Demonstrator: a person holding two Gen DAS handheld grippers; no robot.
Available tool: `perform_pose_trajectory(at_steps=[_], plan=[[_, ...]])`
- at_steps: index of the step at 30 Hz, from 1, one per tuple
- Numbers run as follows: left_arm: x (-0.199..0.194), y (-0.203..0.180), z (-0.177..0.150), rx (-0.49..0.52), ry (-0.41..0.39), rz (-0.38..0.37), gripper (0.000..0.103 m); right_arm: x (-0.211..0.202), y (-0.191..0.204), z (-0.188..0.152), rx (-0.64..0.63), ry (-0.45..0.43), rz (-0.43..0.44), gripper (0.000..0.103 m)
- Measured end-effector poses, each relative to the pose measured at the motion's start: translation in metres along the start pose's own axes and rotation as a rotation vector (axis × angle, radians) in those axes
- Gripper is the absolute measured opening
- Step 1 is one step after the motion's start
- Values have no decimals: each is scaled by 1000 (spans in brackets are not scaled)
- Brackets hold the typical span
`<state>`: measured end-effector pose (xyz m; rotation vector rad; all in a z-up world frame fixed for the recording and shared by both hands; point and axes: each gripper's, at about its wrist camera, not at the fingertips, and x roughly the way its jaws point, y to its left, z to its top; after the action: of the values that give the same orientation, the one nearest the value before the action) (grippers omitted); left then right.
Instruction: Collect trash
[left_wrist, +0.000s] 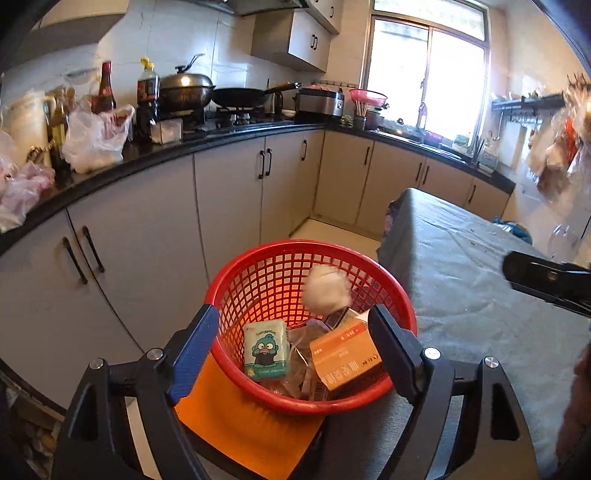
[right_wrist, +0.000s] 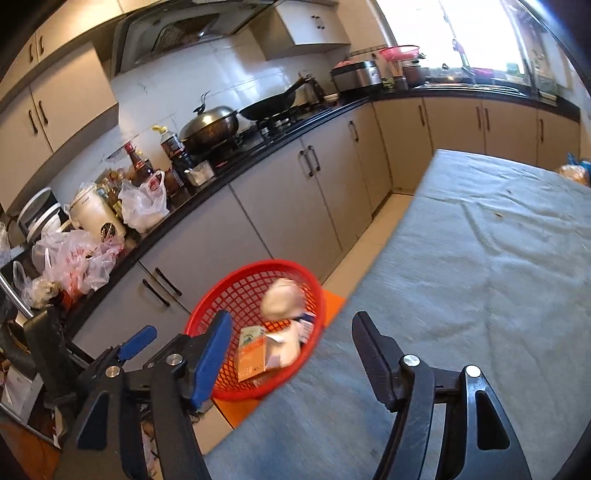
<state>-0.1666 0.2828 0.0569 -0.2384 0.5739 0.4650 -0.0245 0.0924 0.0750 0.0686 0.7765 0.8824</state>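
Observation:
A red mesh basket (left_wrist: 258, 273) stands on an orange stool (left_wrist: 240, 428) beside the table; it also shows in the right wrist view (right_wrist: 229, 295). Inside lie an orange carton (left_wrist: 343, 354), a green-and-white tissue pack (left_wrist: 266, 349) and clear wrappers. A crumpled white paper ball (left_wrist: 327, 288) is in the air over the basket, blurred in the right wrist view (right_wrist: 280, 297). My left gripper (left_wrist: 295, 347) is open and empty, its jaws straddling the basket's near rim. My right gripper (right_wrist: 291, 350) is open and empty above the basket's right edge.
A table with a grey cloth (right_wrist: 480, 277) fills the right side. A black counter (left_wrist: 166, 147) with plastic bags, bottles, a wok and a pan runs along the wall above grey cabinets (left_wrist: 229, 199). The right gripper's tip (left_wrist: 546, 280) shows at the right of the left wrist view.

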Motion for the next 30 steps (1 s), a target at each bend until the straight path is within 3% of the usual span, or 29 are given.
perform_pose_trajectory(at_steps=[4,13,23,26,30], plan=[[-9,-25,-9,56,-28,45,89,-27,-7,-18,-23,-38,-92,84],[-21,-63,-23,121,-25,74,98,-71,-5,-66,-108,-87,-257,94],[-37,-66,-32,152,-39,142,102,-95,2,-90,-154,-118,-340,98],[-41,-58,-33,127,-18,98,102,-98,9,-92,-173,-126,-354,98],[-44,-53,-37,138,0,202,102,-100,20,-95,-206,-136,-364,98]])
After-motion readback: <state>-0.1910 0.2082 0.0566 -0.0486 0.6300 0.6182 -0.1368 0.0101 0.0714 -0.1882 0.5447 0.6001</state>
